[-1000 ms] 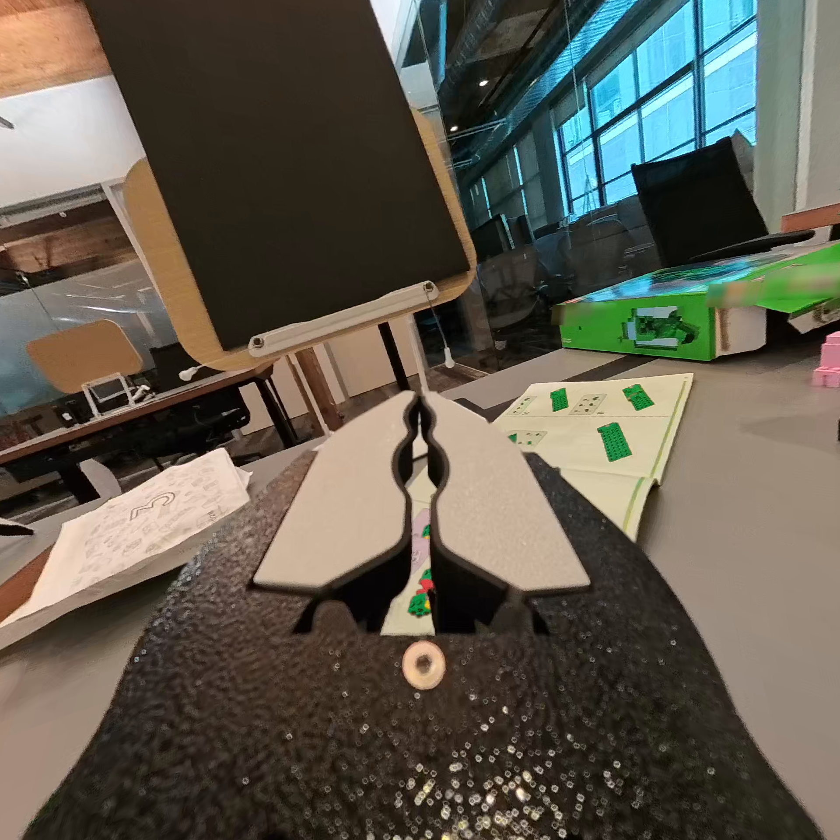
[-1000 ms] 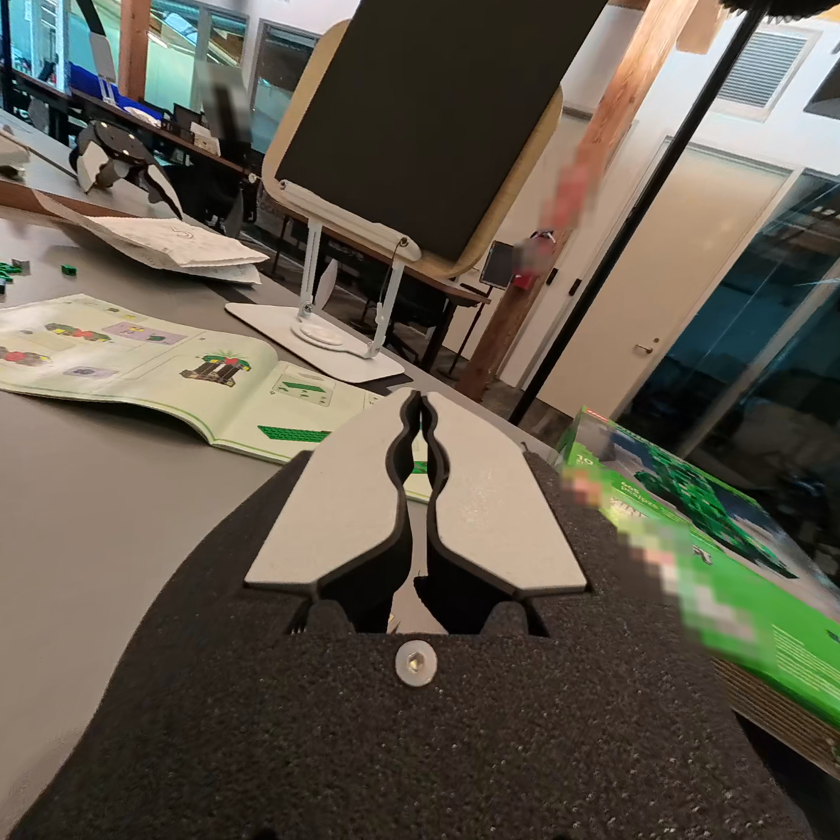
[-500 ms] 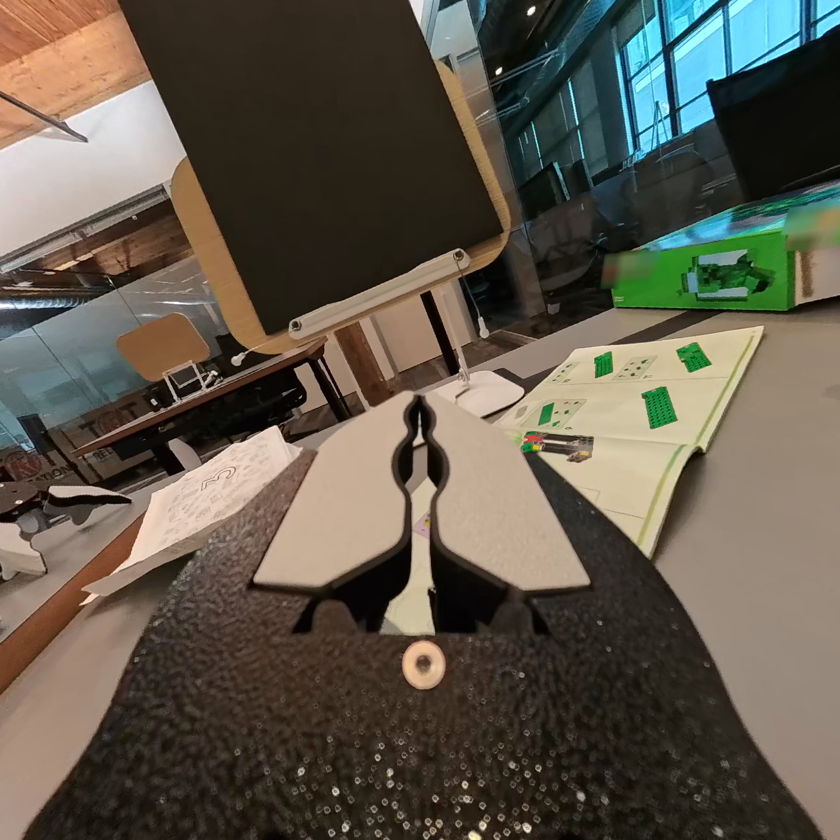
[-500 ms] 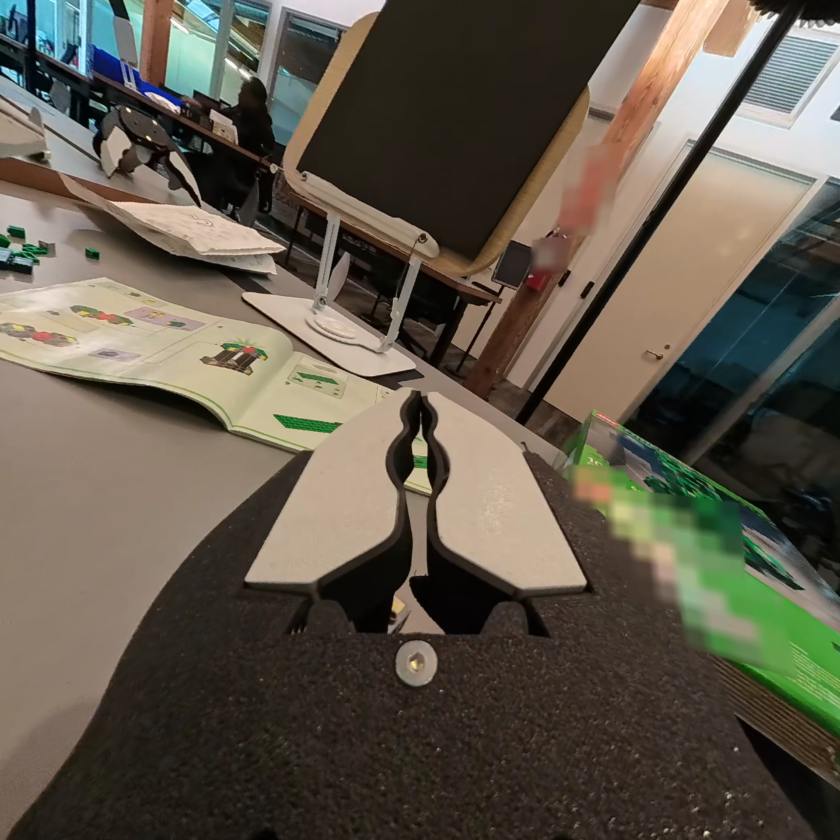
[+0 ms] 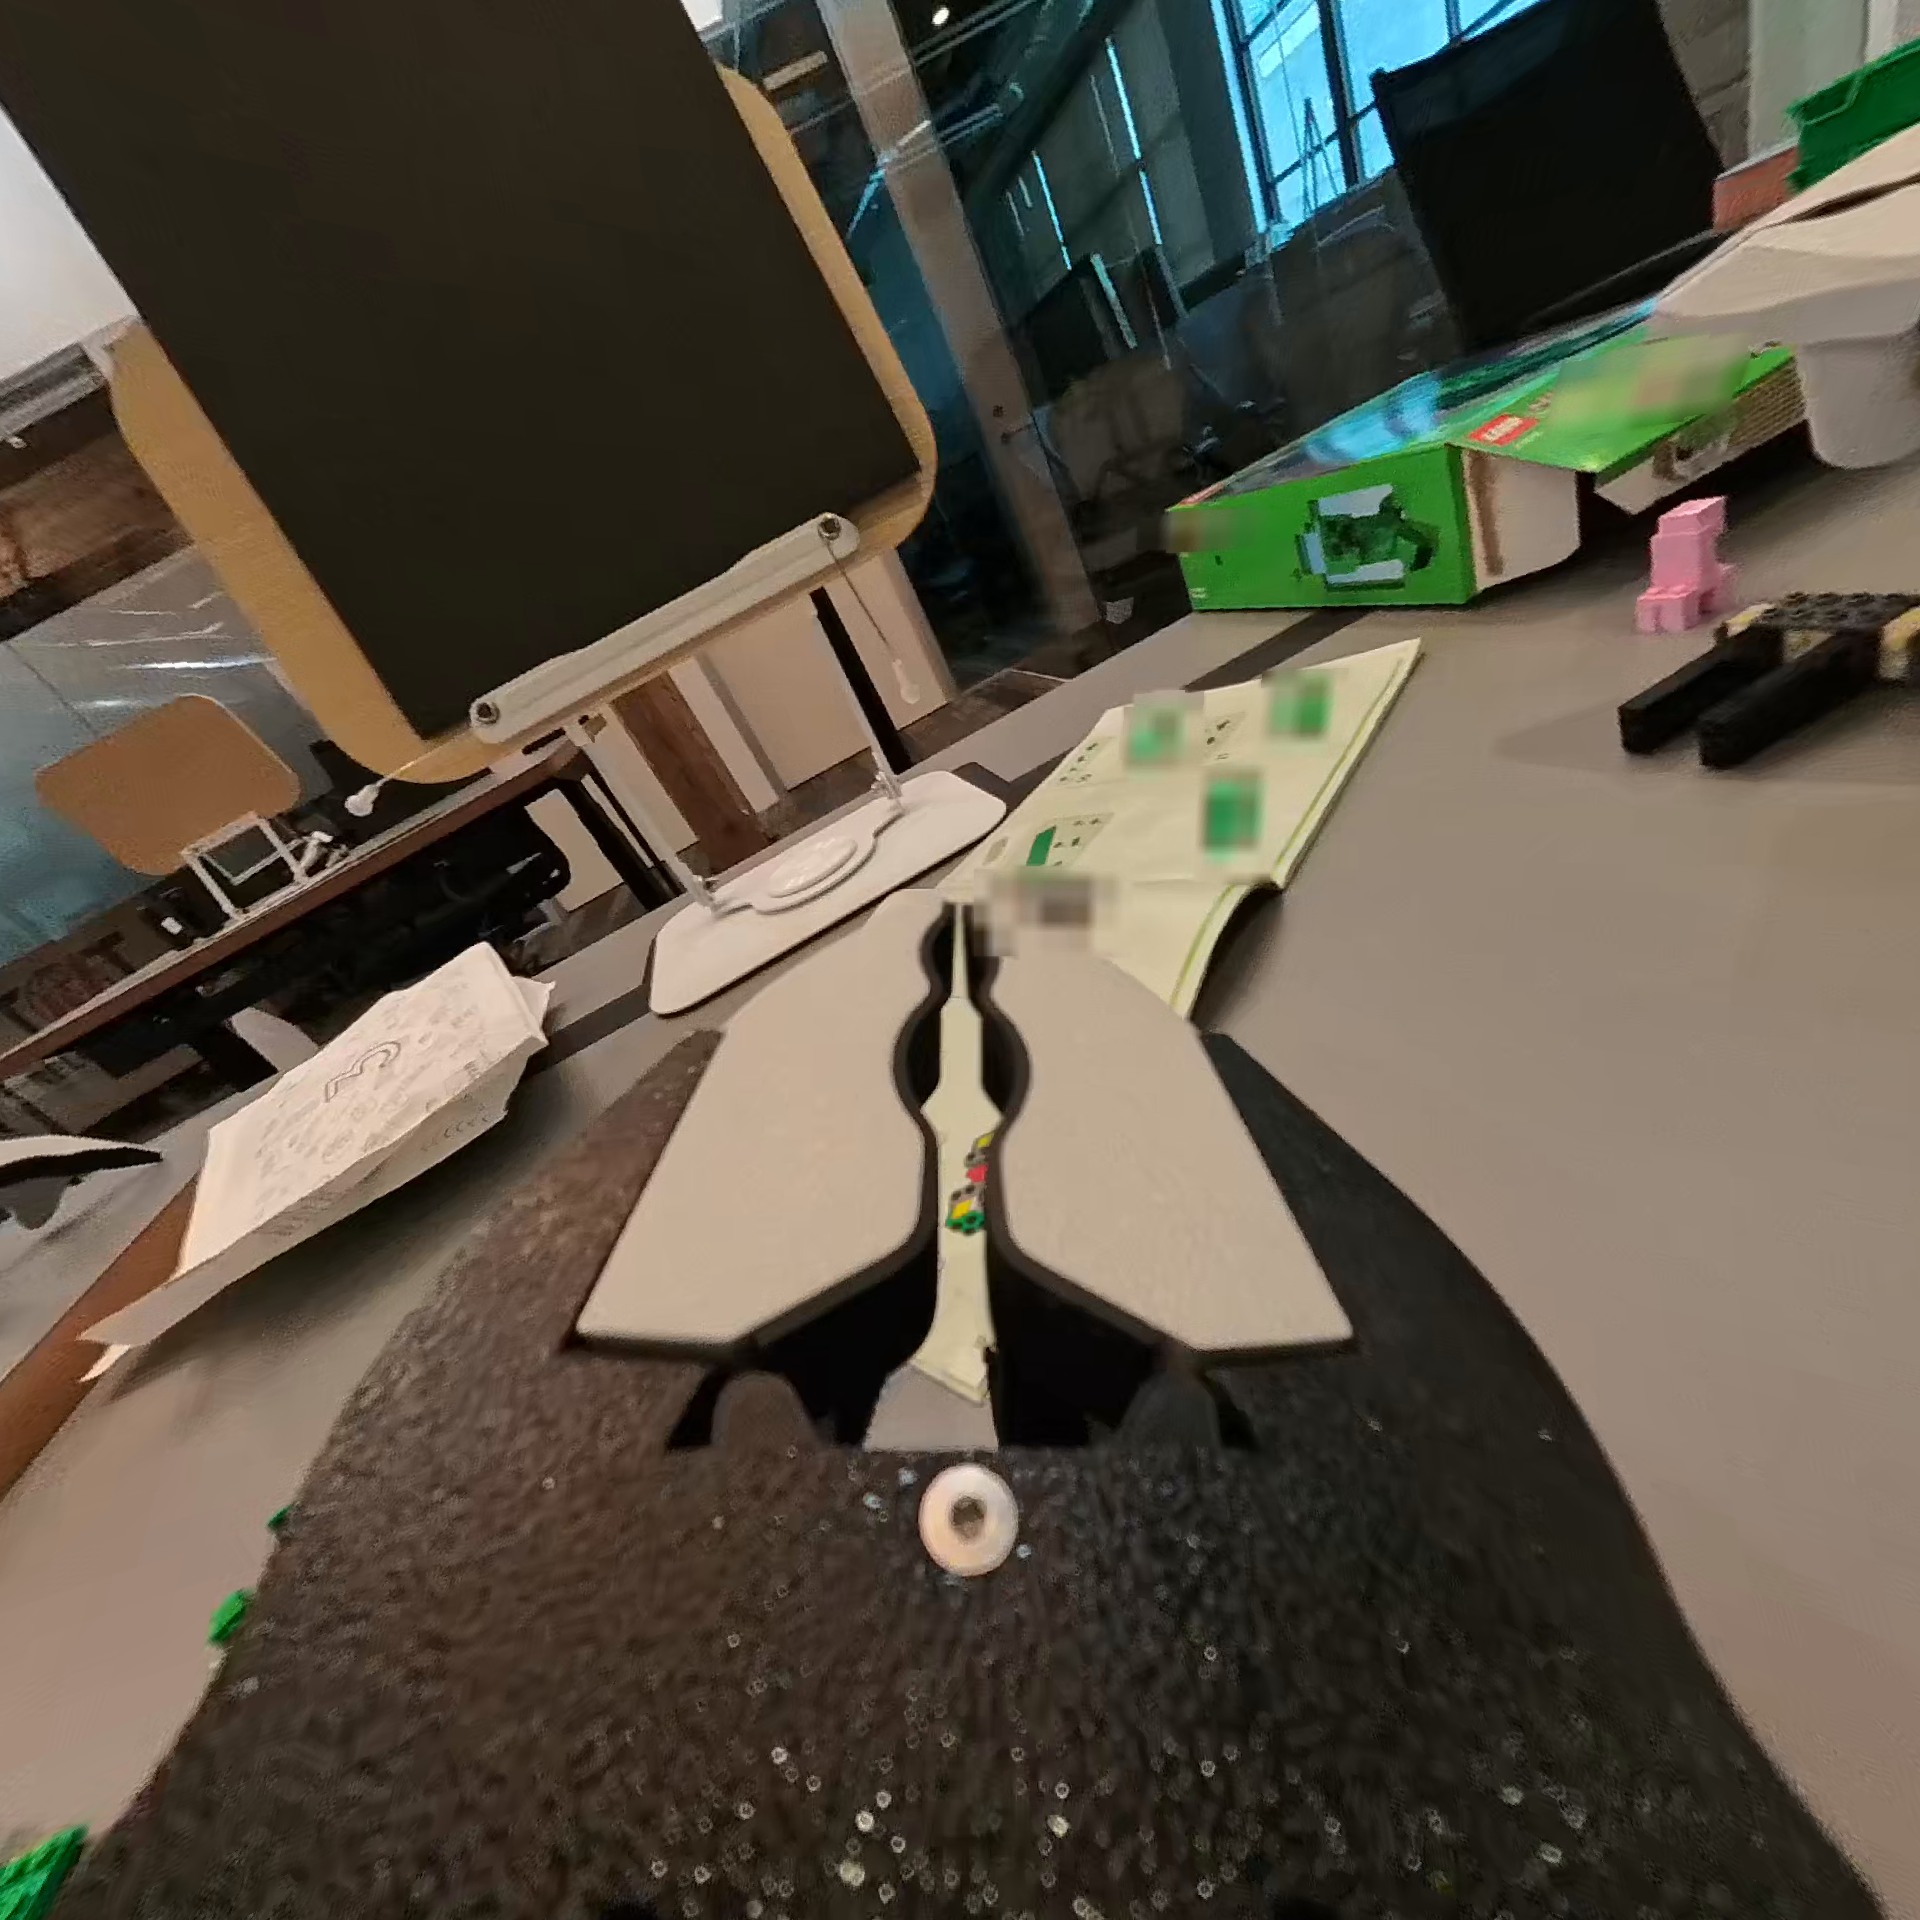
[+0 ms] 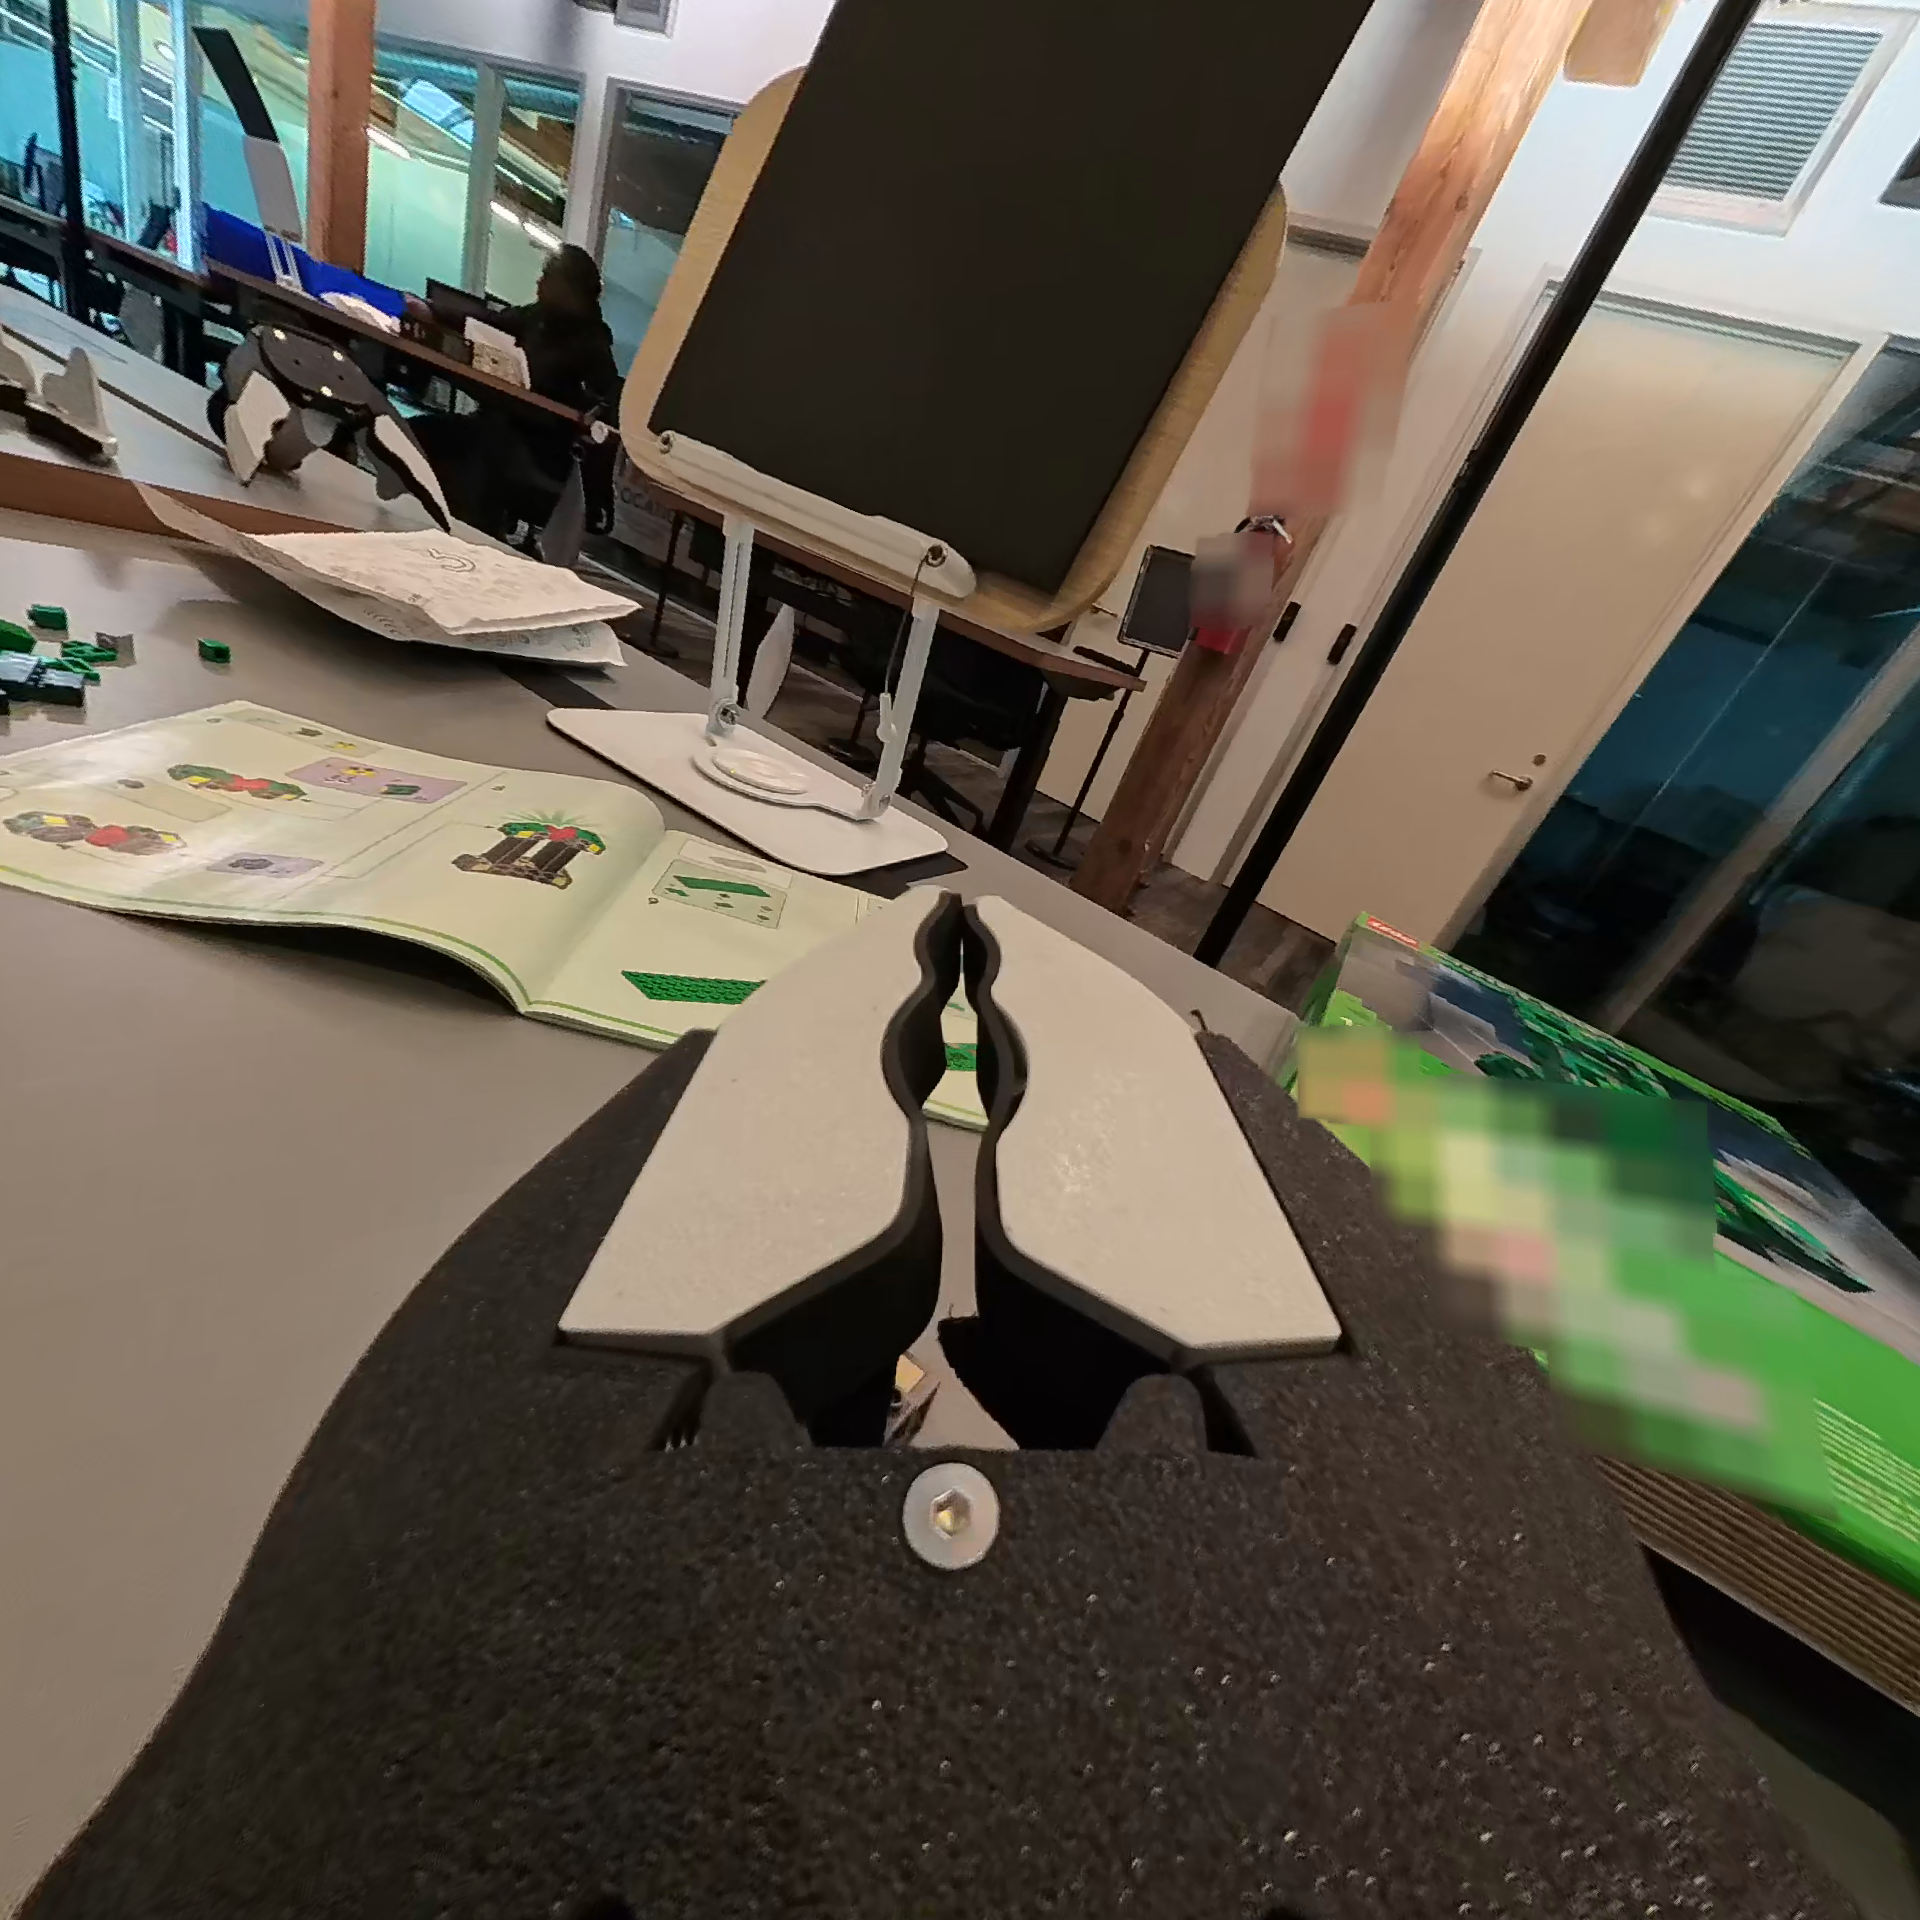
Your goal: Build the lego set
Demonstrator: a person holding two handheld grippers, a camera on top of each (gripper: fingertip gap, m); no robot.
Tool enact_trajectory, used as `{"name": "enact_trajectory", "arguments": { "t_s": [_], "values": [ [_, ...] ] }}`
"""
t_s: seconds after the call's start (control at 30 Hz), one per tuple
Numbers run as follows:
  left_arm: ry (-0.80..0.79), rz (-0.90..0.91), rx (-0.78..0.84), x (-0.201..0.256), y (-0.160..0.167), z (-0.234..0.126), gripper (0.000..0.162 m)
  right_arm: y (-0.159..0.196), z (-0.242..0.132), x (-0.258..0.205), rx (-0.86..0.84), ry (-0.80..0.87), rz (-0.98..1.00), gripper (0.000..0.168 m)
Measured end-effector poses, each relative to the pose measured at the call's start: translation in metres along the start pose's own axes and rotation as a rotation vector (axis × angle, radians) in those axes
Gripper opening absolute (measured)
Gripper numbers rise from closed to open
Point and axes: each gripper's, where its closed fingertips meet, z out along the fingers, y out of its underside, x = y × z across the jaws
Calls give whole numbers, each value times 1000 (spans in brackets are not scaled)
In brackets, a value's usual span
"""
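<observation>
My left gripper (image 5: 954,914) is shut and empty, low over the grey table (image 5: 1558,1039), its tips over the near page of the open instruction booklet (image 5: 1195,821). A pink lego figure (image 5: 1683,566) and a black lego build (image 5: 1766,665) stand at the right. My right gripper (image 6: 961,909) is shut and empty, over the booklet's right edge (image 6: 343,821). Loose green bricks (image 6: 52,644) lie at the far left of the right wrist view, and a few (image 5: 229,1616) lie by the left gripper's lower left.
A dark tablet (image 6: 966,281) on a white stand (image 6: 748,779) stands behind the booklet. A white paper bag (image 6: 436,592) lies left of it. The green set box (image 6: 1558,1195) lies at the right. A spare gripper (image 6: 301,416) rests beyond the bag. A person (image 6: 566,322) sits far behind. About 25 cm separates my left fingertips from my right.
The left gripper has swung and tilted, so the pink figure and the black build now show at its right. The right gripper has shifted slightly; more of the booklet and the loose bricks show. Both stay shut.
</observation>
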Motion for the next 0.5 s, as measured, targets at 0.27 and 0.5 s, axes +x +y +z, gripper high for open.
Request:
{"name": "enact_trajectory", "arguments": {
  "t_s": [0.27, 0.5],
  "values": [
    [190, -170, 74, 21, -11, 23, 40, -5, -23, 13, 22, -9, 23, 2],
    [472, -26, 135, 49, -33, 1, 48, -15, -102, -78, -207, -740, 232, 46]
  ]
}}
